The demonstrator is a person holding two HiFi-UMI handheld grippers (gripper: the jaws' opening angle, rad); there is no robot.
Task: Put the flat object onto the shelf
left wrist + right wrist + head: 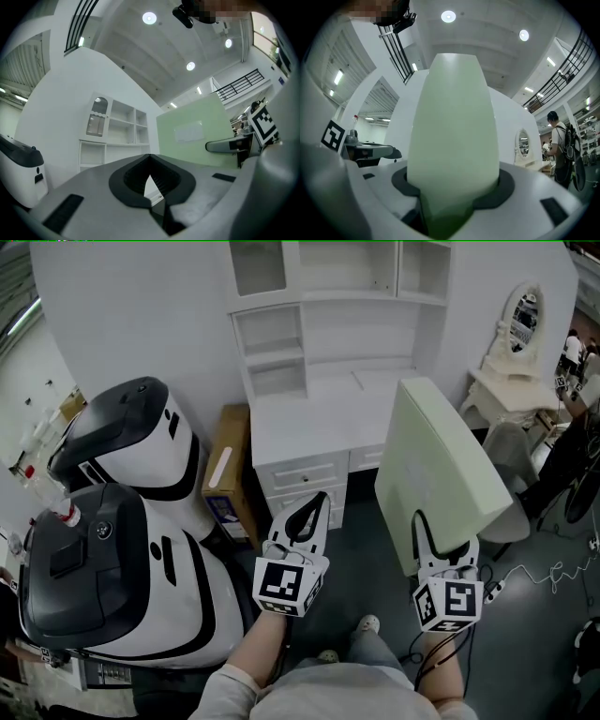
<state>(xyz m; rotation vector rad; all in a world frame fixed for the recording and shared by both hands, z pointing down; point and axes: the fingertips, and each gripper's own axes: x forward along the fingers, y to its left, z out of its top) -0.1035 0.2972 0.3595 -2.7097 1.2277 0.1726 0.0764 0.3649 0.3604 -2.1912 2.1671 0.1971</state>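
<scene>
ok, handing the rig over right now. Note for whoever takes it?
Left tongs: shut, empty, beside the board.
Right tongs: shut on the lower edge of the green board, which stands upright in the air.
The board is in front of the right side of the white shelf unit, not on it.
Done: board picked up.
Left: carry it to a shelf, set it down, release.

The pale green, flat rectangular panel (439, 465) with rounded corners stands on edge and tilted, its lower edge clamped between the jaws of the right tool (442, 542). It is held in the air in front of and to the right of the white wooden shelf unit (319, 334), apart from it. The unit's open compartments rise above a base with drawers.
</scene>
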